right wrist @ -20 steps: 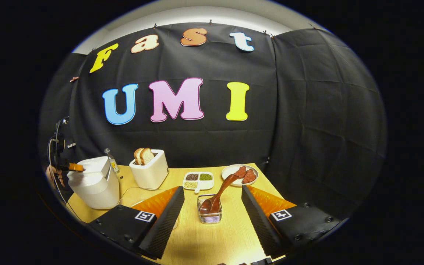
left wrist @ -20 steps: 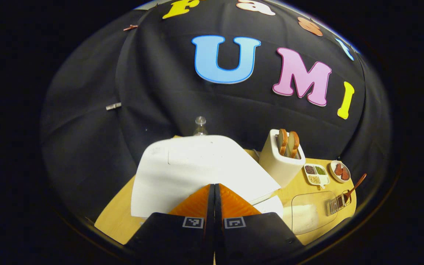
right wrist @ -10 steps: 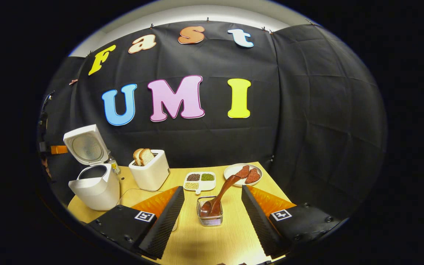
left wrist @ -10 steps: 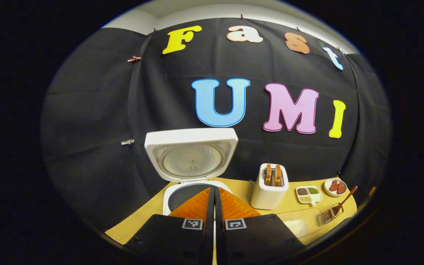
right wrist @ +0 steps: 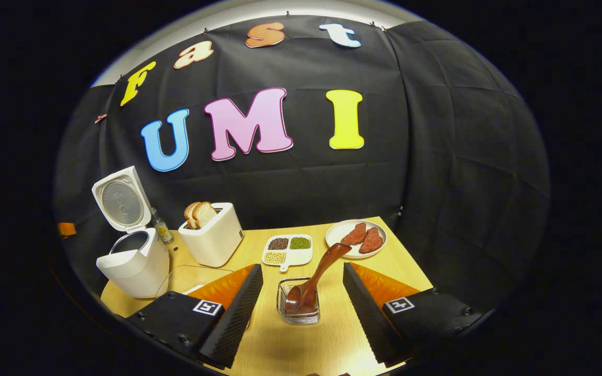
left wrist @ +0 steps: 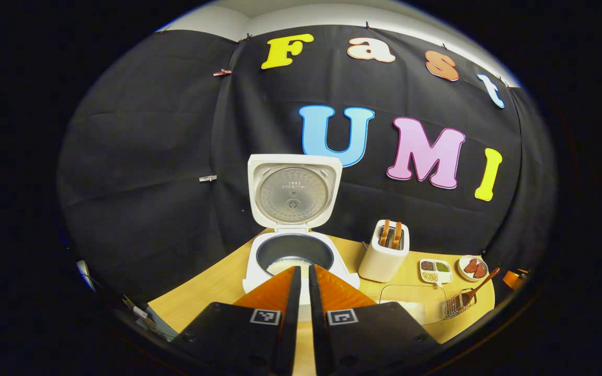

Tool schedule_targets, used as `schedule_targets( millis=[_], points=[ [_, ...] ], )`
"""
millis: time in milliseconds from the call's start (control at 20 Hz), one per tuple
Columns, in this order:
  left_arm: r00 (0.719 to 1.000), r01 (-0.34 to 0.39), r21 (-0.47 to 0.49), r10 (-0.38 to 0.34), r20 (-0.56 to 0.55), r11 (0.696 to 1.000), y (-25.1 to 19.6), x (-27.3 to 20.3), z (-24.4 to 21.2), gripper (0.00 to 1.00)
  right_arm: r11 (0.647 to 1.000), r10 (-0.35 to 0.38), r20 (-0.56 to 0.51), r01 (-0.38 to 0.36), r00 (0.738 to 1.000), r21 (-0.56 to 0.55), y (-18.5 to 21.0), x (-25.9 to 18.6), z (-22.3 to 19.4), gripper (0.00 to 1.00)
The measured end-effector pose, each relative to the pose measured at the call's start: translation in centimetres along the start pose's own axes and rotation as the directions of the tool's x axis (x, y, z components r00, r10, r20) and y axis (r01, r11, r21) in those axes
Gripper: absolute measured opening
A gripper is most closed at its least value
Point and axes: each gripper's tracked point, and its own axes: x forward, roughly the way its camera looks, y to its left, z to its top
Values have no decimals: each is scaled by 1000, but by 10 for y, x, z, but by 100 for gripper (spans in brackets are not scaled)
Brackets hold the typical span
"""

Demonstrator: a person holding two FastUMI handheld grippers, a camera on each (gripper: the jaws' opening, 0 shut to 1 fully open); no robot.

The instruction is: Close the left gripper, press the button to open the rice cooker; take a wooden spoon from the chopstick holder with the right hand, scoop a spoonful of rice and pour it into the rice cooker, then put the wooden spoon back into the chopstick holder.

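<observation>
Left tool (left wrist: 301, 282) clenched before the lid-up cooker (left wrist: 294, 250); right tool (right wrist: 301, 292) released, straddling the spoon (right wrist: 314, 279) with room each side.

1. This is a make-believe kitchen set up inside a booth, not a real home.
2. Black cloth hangs behind a small wooden desk (right wrist: 332, 334).
3. On the desk stand a white rice cooker (left wrist: 294, 256) with its lid up, a toaster (right wrist: 212, 240) with bread, and a plate of meat (right wrist: 356, 238).
</observation>
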Motion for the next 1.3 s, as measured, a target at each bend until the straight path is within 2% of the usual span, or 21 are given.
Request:
schedule_targets(
  millis=[100, 150, 200, 250, 300, 450, 800, 900, 950, 1000, 1050, 1150, 1200, 1250, 1300],
  points=[
    [1000, -6, 16, 6, -10, 1000, -3, -11, -9, 34, 1000, 2, -32, -2, 999, 19, -6, 15, -7, 97],
    [1000, -6, 21, 6, -16, 1000, -7, -16, -14, 54, 1000, 1, -48, 0, 999, 28, -9, 23, -12, 97],
    [1000, -1, 24, 2, -22, 1000, -12, -21, -18, 66, 999, -3, -65, 5, 998, 36, -13, 30, -17, 98],
    [1000, -5, 26, 6, -28, 1000, -16, -22, -24, 91, 999, -6, -85, 11, 996, 49, -18, 38, -22, 99],
    [999, -8, 37, 9, -43, 999, -22, -30, -31, 96, 998, -8, -110, 15, 994, 69, -22, 44, -29, 99],
    [997, -16, 78, 22, -76, 997, -37, -36, -48, 98, 993, 1, -144, 17, 990, 121, -32, 67, -43, 99],
    [985, -4, 100, 21, -170, 995, -72, -44, -92, 99, 969, 55, -180, -8, 982, 248, -36, 127, -61, 99],
    [982, 8, 95, 10, -188, 995, -79, -45, -102, 98, 961, 75, -188, -21, 979, 275, -31, 145, -66, 91],
    [981, 10, 91, 8, -194, 996, -81, -45, -105, 97, 958, 89, -195, -30, 977, 286, -28, 151, -69, 95],
    [979, 9, 86, 9, -203, 996, -82, -46, -111, 96, 955, 87, -201, -24, 976, 296, -27, 155, -70, 93],
    [978, 10, 79, 7, -210, 997, -82, -46, -114, 96, 948, 88, -202, -20, 975, 317, -26, 159, -70, 81],
    [975, 8, 61, 5, -221, 998, -83, -47, -120, 96, 939, 80, -213, -1, 974, 345, -22, 162, -71, 49],
    [974, 9, 55, 4, -227, 998, -83, -48, -124, 96, 939, 63, -218, 16, 974, 343, -25, 164, -71, 40],
    [974, 8, 51, 3, -228, 999, -80, -50, -125, 96, 941, 58, -216, 19, 975, 339, -26, 169, -72, 25],
    [974, 7, 49, 4, -226, 999, -78, -51, -126, 96, 942, 62, -222, 17, 973, 336, -21, 160, -70, 26]
  ],
)
